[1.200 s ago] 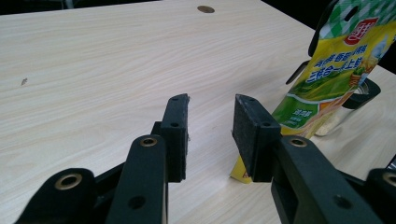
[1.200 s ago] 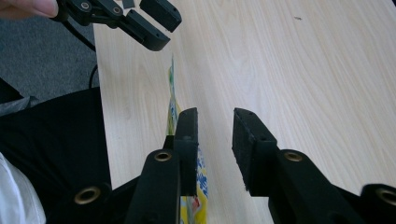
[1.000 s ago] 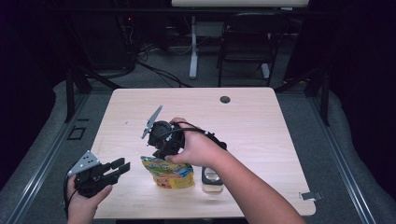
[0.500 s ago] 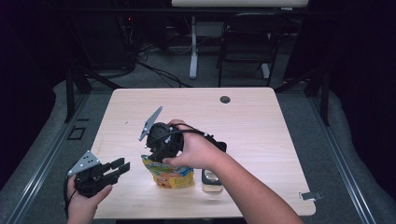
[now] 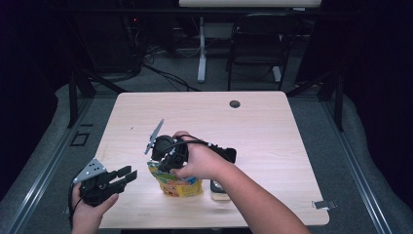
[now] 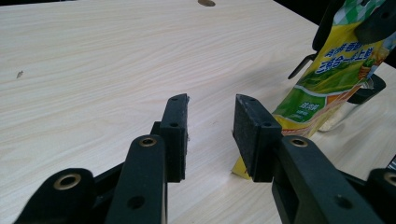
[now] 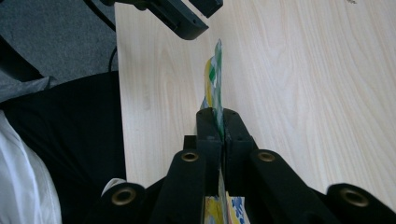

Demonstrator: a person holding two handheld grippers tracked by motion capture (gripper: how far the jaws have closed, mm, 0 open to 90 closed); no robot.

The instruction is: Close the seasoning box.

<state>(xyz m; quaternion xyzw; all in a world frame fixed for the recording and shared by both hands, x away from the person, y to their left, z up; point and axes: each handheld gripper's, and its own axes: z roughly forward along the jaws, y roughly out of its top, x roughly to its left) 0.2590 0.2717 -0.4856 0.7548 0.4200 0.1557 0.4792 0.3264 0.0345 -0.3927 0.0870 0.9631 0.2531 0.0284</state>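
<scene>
One pouch (image 5: 179, 184), pinched by right gripper (image 7: 218, 122); left gripper (image 6: 211, 135) empty.

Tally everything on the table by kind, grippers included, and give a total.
Yellow-green snack pouch: 1
Small clear container behind the pouch: 1
Grippers: 2, left gripper with jaws apart, right gripper with jaws closed on the pouch's top edge
Total: 4
</scene>
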